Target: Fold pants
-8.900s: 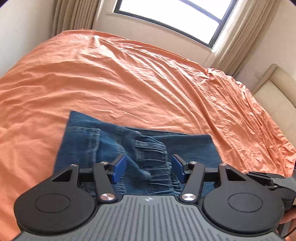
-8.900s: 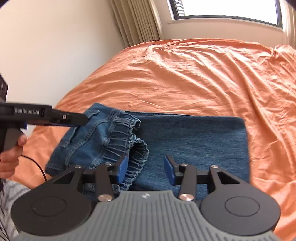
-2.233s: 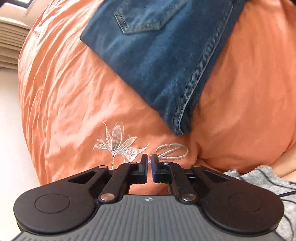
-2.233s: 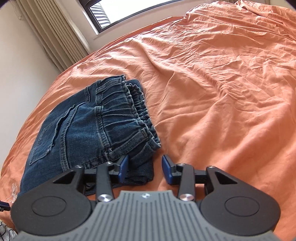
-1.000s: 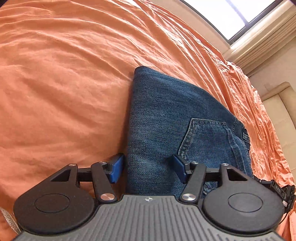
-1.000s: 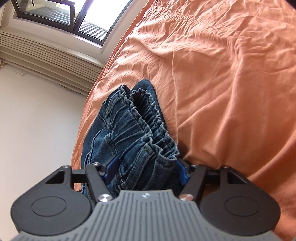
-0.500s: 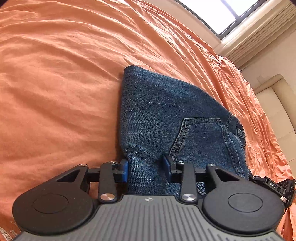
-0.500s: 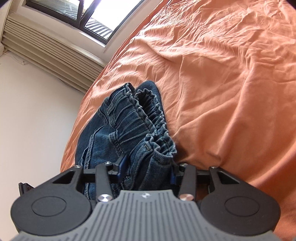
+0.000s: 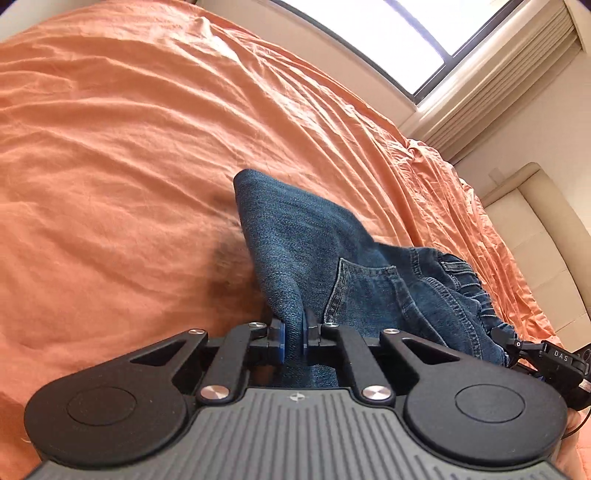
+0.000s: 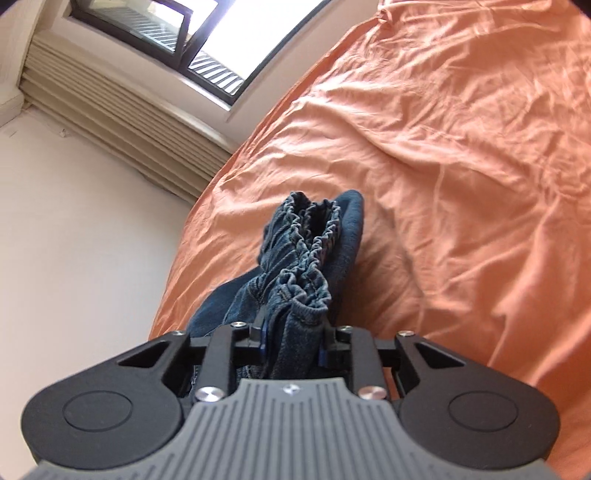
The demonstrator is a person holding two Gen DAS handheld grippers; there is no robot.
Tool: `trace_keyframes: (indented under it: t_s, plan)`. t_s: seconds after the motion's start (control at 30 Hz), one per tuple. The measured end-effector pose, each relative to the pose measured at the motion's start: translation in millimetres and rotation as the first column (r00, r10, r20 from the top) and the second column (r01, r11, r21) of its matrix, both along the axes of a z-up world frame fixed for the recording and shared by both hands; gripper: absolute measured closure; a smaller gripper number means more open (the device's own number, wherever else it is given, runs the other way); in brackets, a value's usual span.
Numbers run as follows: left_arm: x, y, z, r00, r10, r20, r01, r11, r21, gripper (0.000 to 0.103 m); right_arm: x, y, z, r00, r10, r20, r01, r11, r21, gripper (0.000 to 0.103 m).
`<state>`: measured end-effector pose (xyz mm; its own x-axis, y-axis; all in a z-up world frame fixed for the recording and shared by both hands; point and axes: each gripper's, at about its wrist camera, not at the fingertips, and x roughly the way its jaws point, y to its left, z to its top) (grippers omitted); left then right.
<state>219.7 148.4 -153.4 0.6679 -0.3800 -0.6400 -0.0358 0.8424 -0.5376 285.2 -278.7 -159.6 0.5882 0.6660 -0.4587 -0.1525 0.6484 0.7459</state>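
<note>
Bedroom setting: orange bedsheet point(image 9: 129, 155), rumpled, spread over the whole bed.

Item 1: folded pants point(image 9: 295, 240), dark blue denim, raised off the bedsheet at both near corners, far edge trailing toward the sheet. Back pocket faces up in the left view; gathered elastic waistband point(image 10: 314, 236) shows in the right view.

Item 2: left gripper point(image 9: 292, 338), blue pads pinched tight on a thin denim fold at the pants' plain end.

Item 3: right gripper point(image 10: 291, 341), jaws closing, pads pressing the thick waistband bundle.

Beyond the pants: window point(image 10: 184, 33), pleated curtain point(image 10: 122, 118), cream padded chair point(image 9: 535, 229) beside the bed.
</note>
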Motion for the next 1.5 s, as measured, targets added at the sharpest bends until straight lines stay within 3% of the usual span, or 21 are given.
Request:
trace_keyframes:
  t_s: [0.17,0.37,0.47,0.57,0.7,0.83,0.9,0.97,1.17,1.33,1.5]
  plan:
    - [-10,43,32,0.999,0.031,0.013,-0.032,0.997,0.064,0.095,5,47,22,0.996,0.070,0.047,-0.071,0.997,0.017,0.085]
    - [-18,109,69,0.994,0.101,0.030,-0.105,0.969,0.225,0.095,10,136,16,0.989,0.128,0.078,-0.136,0.984,0.113,0.085]
    - [-20,138,70,0.990,0.142,0.008,-0.138,0.949,0.284,0.095,9,178,5,0.983,0.168,0.079,-0.178,0.975,0.135,0.085]
    - [-21,161,48,0.986,0.164,-0.036,-0.147,0.947,0.287,0.095,3,206,-18,0.979,0.201,0.035,-0.204,0.971,0.125,0.085]
    - [-25,176,10,0.979,0.193,-0.071,-0.170,0.952,0.255,0.095,-7,208,-50,0.982,0.186,-0.034,-0.182,0.980,0.079,0.085]
    - [-21,185,-10,0.979,0.186,-0.086,-0.163,0.960,0.229,0.091,-11,205,-77,0.980,0.170,-0.100,-0.168,0.985,0.028,0.085]
    - [-21,188,-12,0.978,0.184,-0.099,-0.157,0.959,0.235,0.076,-11,207,-83,0.982,0.153,-0.115,-0.150,0.988,0.032,0.084]
    - [-26,193,-8,0.977,0.178,-0.114,-0.149,0.962,0.228,0.069,-12,211,-82,0.983,0.141,-0.117,-0.140,0.990,0.016,0.084]
    - [-61,197,-1,0.970,0.134,-0.203,-0.085,0.968,0.237,0.069,-11,213,-81,0.983,0.134,-0.128,-0.134,0.991,0.006,0.083]
    - [-94,189,-5,0.953,0.148,-0.264,-0.062,0.949,0.310,0.069,-11,218,-77,0.983,0.126,-0.134,-0.131,0.991,-0.024,0.082]
    - [-113,180,12,0.951,0.195,-0.239,-0.092,0.920,0.381,0.071,-9,230,-52,0.983,0.154,-0.097,-0.169,0.971,-0.170,0.074]
